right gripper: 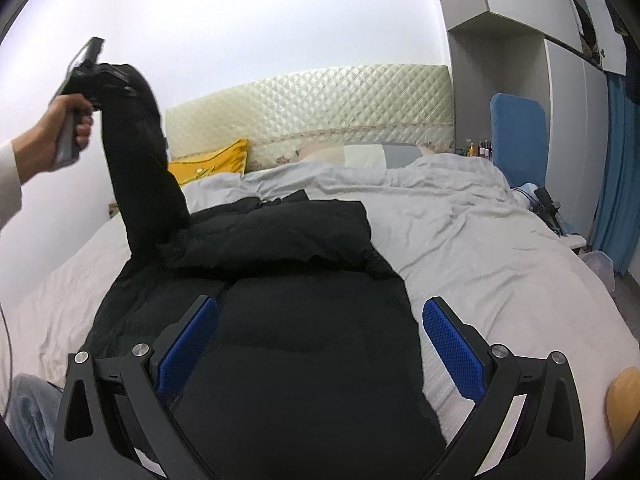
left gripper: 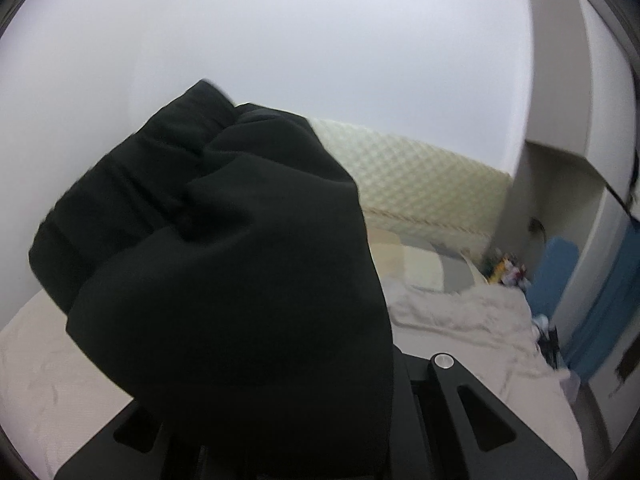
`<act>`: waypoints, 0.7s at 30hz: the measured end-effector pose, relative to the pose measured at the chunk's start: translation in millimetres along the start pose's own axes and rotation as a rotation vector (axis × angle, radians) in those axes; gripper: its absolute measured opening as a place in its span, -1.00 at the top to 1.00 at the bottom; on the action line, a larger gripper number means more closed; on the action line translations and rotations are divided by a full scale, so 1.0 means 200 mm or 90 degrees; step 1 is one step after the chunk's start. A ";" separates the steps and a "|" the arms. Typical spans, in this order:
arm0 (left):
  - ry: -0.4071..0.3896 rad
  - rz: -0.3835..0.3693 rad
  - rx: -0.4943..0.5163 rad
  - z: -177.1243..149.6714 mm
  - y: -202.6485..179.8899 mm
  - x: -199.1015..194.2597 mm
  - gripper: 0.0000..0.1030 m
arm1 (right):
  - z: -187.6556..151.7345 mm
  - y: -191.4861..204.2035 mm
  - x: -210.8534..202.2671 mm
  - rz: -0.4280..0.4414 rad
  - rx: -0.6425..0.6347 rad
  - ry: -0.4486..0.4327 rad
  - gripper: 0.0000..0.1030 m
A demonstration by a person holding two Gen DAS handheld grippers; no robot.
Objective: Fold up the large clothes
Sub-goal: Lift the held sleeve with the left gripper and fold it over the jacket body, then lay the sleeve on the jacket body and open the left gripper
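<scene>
1. Up at the left tool, clenched jaws grip the black coat's sleeve; the right tool hovers released over the coat on the bed.
2. Risk: the slick, puffy sleeve slipping free mid-fold.
3. Rumpled sheets and a yellow pillow crowd the far side.

black jacket; quilted cream headboard

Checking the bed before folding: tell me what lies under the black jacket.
The black jacket lies on a pale grey sheet, which shows around it. Anything directly beneath it is covered. One sleeve is lifted off the bed by the left gripper.
</scene>
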State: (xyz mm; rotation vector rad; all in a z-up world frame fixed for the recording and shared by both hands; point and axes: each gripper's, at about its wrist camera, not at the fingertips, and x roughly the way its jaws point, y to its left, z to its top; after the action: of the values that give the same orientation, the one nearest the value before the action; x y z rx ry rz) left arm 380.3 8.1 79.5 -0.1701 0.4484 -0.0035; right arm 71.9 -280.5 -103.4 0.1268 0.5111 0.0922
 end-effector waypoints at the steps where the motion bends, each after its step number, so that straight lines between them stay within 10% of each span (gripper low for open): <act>1: 0.006 -0.007 0.008 -0.03 -0.07 0.01 0.79 | 0.00 -0.02 0.00 -0.001 0.002 -0.002 -1.00; 21: 0.165 -0.079 0.078 -0.87 -0.96 0.71 0.62 | -0.02 -0.28 0.12 0.025 0.100 0.018 -1.00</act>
State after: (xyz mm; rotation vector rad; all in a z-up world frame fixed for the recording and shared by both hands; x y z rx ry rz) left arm 439.3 -215.4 -104.0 -0.0765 0.6945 -0.1757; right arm 92.6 -332.8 -126.9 0.2889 0.5438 0.0919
